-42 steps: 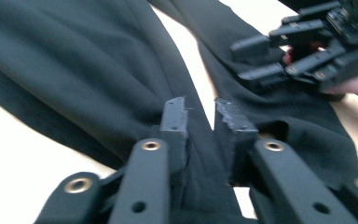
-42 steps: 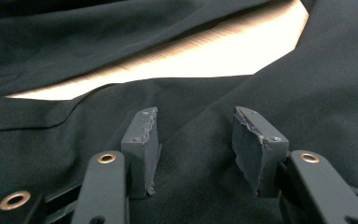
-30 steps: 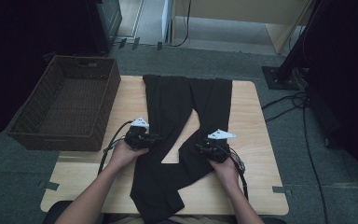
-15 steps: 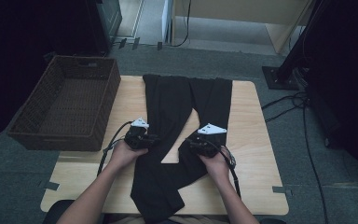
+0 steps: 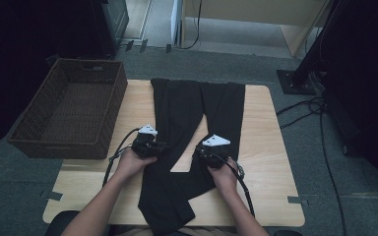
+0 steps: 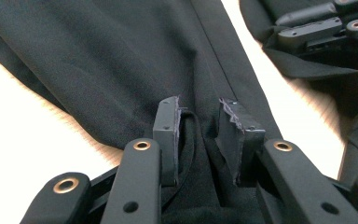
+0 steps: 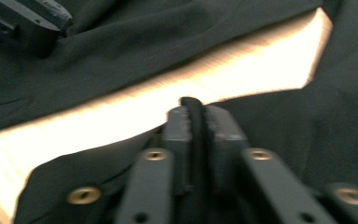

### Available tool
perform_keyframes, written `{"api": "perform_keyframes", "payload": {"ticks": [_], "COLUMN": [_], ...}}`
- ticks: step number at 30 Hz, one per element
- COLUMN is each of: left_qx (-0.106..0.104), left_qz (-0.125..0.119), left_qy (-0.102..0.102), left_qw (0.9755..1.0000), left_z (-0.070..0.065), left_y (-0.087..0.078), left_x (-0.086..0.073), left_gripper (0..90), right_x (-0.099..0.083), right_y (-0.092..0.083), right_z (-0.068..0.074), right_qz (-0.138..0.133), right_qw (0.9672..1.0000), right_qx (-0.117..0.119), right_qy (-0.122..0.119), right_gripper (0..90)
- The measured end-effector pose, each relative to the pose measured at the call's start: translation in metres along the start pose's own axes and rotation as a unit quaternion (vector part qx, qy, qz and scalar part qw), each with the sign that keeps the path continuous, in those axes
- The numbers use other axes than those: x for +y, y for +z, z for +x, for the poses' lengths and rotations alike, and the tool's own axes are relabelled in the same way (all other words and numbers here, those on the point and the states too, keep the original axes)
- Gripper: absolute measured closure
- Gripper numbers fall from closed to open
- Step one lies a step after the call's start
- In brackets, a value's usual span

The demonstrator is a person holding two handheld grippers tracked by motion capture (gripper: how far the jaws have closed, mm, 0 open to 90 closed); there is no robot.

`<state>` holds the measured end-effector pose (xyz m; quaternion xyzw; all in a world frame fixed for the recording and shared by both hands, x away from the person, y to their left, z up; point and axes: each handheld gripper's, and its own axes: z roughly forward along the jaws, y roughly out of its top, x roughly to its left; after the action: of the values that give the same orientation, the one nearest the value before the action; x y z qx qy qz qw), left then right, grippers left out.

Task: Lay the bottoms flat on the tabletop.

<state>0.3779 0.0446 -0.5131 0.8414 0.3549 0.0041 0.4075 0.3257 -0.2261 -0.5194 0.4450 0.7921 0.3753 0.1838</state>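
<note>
My right gripper (image 7: 196,122) has just closed, clamped on a fold of the black trousers (image 5: 192,108) — my left gripper (image 6: 199,122) seems parted around cloth, though it's murky.

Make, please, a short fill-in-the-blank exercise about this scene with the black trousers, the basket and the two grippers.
1. The black trousers lie spread on the wooden ____.
2. The wicker basket stands at the table's ____ side in the high view.
3. The right gripper is shut on a fold of the ____.
4. Between the two trouser legs shows a bare patch of ____.

Missing words: table; left; trousers; wood
</note>
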Motion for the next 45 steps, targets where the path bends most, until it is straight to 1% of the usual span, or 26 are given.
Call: {"api": "perform_keyframes", "payload": {"ticks": [2, 3, 5, 8, 11, 12, 13, 14, 16, 18, 19, 21, 23, 24, 26, 28, 32, 34, 36, 37, 38, 39, 41, 43, 44, 45], "left_qx": [-0.002, -0.003, -0.003, -0.003, -0.001, -0.001, -0.001, -0.001, 0.000, 0.002, 0.002, 0.003, 0.008, 0.010, 0.012, 0.014, 0.019, 0.020, 0.019, 0.019, 0.019, 0.020, 0.023, 0.023, 0.023, 0.024], "left_qz": [-0.002, -0.002, -0.003, -0.003, -0.003, -0.003, -0.003, -0.003, -0.003, -0.002, -0.001, -0.003, -0.002, -0.002, 0.000, 0.002, 0.003, 0.004, 0.004, 0.005, 0.005, 0.005, 0.006, 0.006, 0.006, 0.005], "left_qy": [-0.001, 0.000, 0.000, -0.001, 0.000, -0.001, -0.001, -0.001, -0.002, 0.000, 0.001, 0.000, 0.001, 0.002, 0.005, 0.007, 0.006, 0.004, 0.003, 0.004, 0.005, 0.007, 0.011, 0.013, 0.014, 0.014], "left_qw": [1.0000, 1.0000, 1.0000, 1.0000, 1.0000, 1.0000, 1.0000, 1.0000, 1.0000, 1.0000, 1.0000, 1.0000, 1.0000, 0.9999, 0.9999, 0.9999, 0.9998, 0.9998, 0.9998, 0.9998, 0.9998, 0.9998, 0.9997, 0.9996, 0.9996, 0.9996], "left_z": [0.001, 0.001, 0.001, 0.001, 0.000, 0.000, 0.000, 0.000, 0.001, 0.001, 0.002, 0.002, 0.003, 0.003, 0.003, 0.003, 0.005, 0.006, 0.007, 0.007, 0.007, 0.006, 0.006, 0.005, 0.005, 0.005], "left_y": [0.000, 0.000, 0.000, 0.000, 0.000, 0.000, 0.000, 0.000, 0.000, -0.001, -0.001, -0.002, -0.002, -0.002, -0.003, -0.003, -0.004, -0.005, -0.005, -0.005, -0.005, -0.005, -0.005, -0.005, -0.005, -0.005], "left_x": [-0.001, -0.001, -0.001, -0.001, -0.001, -0.001, -0.001, -0.001, -0.001, -0.001, -0.001, -0.001, -0.001, -0.001, 0.000, 0.000, 0.001, 0.001, 0.001, 0.001, 0.001, 0.001, 0.000, 0.000, 0.000, 0.000], "left_gripper": [69.3, 69.3, 69.3, 69.3, 69.0, 69.0, 69.0, 69.0, 68.9, 68.9, 68.9, 68.5, 68.1, 68.1, 68.1, 68.0, 67.5, 67.4, 67.4, 67.3, 67.3, 67.4, 67.3, 66.7, 66.2, 66.1], "right_x": [0.001, 0.000, 0.001, 0.001, 0.000, 0.000, -0.001, -0.001, -0.002, -0.001, -0.001, 0.000, 0.000, -0.001, -0.006, -0.014, -0.026, -0.029, -0.032, -0.034, -0.035, -0.035, -0.035, -0.035, -0.034, -0.033], "right_y": [-0.003, -0.005, -0.012, -0.021, -0.030, -0.032, -0.036, -0.037, -0.036, -0.036, -0.039, -0.048, -0.056, -0.059, -0.060, -0.059, -0.052, -0.047, -0.041, -0.041, -0.041, -0.041, -0.040, -0.040, -0.040, -0.040], "right_z": [0.002, 0.003, 0.011, 0.022, 0.033, 0.036, 0.038, 0.038, 0.033, 0.023, 0.018, 0.006, -0.007, -0.014, -0.024, -0.026, -0.020, -0.017, -0.016, -0.015, -0.014, -0.014, -0.016, -0.022, -0.025, -0.029], "right_qz": [0.009, 0.009, -0.012, -0.028, -0.048, -0.054, -0.065, -0.073, -0.079, -0.069, -0.069, -0.082, -0.086, -0.083, -0.063, -0.042, -0.020, -0.006, 0.015, 0.009, 0.005, 0.005, -0.001, -0.004, -0.001, 0.001], "right_qw": [0.9997, 0.9996, 0.9993, 0.9983, 0.9957, 0.9949, 0.9938, 0.9933, 0.9936, 0.9952, 0.9957, 0.9956, 0.9959, 0.9961, 0.9971, 0.9981, 0.9994, 0.9996, 0.9998, 0.9999, 1.0000, 0.9999, 0.9999, 0.9999, 0.9999, 0.9998], "right_qx": [0.019, 0.023, 0.035, 0.050, 0.076, 0.081, 0.085, 0.081, 0.071, 0.065, 0.060, 0.047, 0.027, 0.025, 0.023, 0.021, 0.016, 0.016, 0.011, 0.008, 0.001, 0.002, -0.002, -0.010, -0.015, -0.019], "right_qy": [0.010, 0.009, 0.002, -0.012, -0.021, -0.024, -0.032, -0.037, -0.039, -0.023, -0.014, -0.002, 0.010, 0.019, 0.037, 0.039, 0.023, 0.022, 0.011, 0.005, -0.008, -0.012, -0.010, -0.008, 0.000, 0.006], "right_gripper": [87.8, 88.0, 88.2, 88.6, 88.7, 88.7, 88.2, 86.5, 72.9, 70.6, 70.6, 69.5, 67.7, 65.4, 60.9, 57.9, 52.2, 51.2, 52.1, 53.9, 54.9, 56.9, 66.4, 80.7, 85.3, 86.8]}}
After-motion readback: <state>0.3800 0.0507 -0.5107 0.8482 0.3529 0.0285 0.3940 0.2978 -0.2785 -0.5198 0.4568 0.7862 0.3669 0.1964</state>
